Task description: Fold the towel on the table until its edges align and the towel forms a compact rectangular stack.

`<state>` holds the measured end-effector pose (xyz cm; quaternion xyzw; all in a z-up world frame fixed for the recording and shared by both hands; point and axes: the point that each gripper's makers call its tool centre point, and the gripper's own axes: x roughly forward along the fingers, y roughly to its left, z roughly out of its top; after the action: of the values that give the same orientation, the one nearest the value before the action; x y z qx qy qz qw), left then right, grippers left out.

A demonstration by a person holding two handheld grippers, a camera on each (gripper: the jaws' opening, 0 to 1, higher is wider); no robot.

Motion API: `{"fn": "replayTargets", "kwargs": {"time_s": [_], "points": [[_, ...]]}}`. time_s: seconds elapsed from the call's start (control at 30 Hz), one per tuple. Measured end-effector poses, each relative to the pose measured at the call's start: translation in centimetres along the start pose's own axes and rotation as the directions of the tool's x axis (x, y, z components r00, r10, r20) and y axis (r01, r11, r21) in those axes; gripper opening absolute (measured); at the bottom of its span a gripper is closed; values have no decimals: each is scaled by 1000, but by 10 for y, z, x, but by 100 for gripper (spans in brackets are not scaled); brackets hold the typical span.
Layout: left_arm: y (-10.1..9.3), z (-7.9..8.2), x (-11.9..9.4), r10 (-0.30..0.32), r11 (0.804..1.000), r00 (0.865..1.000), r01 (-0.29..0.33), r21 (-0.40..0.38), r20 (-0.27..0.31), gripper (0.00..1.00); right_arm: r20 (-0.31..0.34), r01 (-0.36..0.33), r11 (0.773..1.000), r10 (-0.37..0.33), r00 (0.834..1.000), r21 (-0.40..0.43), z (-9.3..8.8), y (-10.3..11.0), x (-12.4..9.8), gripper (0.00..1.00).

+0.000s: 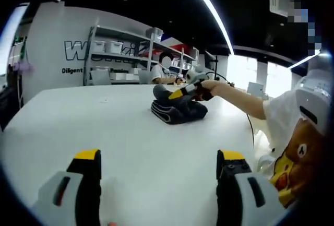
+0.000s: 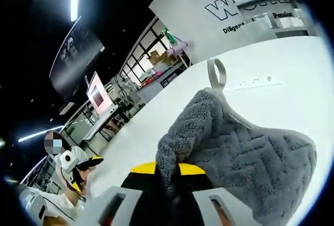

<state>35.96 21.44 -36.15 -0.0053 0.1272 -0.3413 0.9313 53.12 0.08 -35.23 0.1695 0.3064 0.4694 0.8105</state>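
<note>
My right gripper point(image 2: 166, 176) is clamped on the grey towel's point(image 1: 177, 108) corner toward the table's point(image 1: 130, 147) far edge — my left gripper point(image 1: 159, 181), jaws wide and empty, sits well back at the near edge.

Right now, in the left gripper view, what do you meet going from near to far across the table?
Left gripper, open → bare white table → dark folded towel with the right gripper on it → shelving at the back.
</note>
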Motion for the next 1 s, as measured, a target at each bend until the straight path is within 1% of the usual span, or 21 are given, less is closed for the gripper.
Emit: {"fn": "replayTargets", "kwargs": {"time_s": [0.27,0.37,0.43,0.57,0.7,0.77,0.8,0.87,0.9,1.0], "points": [[0,1,-2,3,1000,1000,-3,3,1,96,46,0,999,1,999,-38,14,7,-22,23],[-2,2,-1,-1,1000,1000,1,5,4,96,84,-4,998,9,996,-61,22,12,-41,24],[-3,3,0,-5,1000,1000,5,8,4,96,111,3,997,6,994,-83,23,17,-54,24],[-5,4,1,-10,1000,1000,10,11,5,96,162,24,993,-5,987,-119,25,19,-82,24],[-7,6,2,-12,1000,1000,12,16,6,96,174,94,975,-59,983,-203,17,11,-110,26],[-7,7,2,-13,1000,1000,13,19,9,96,170,134,957,-91,981,-258,7,8,-129,27],[-7,8,2,-13,1000,1000,13,20,10,96,166,142,955,-101,981,-261,1,7,-136,28],[-8,8,3,-14,1000,1000,14,23,9,96,159,171,941,-128,979,-291,-8,3,-152,29],[-8,9,4,-15,1000,1000,15,24,8,96,159,197,928,-153,975,-315,-14,-1,-161,29],[-10,10,8,-21,999,1000,21,29,6,96,144,237,900,-197,970,-366,-28,-6,-181,32]]}}
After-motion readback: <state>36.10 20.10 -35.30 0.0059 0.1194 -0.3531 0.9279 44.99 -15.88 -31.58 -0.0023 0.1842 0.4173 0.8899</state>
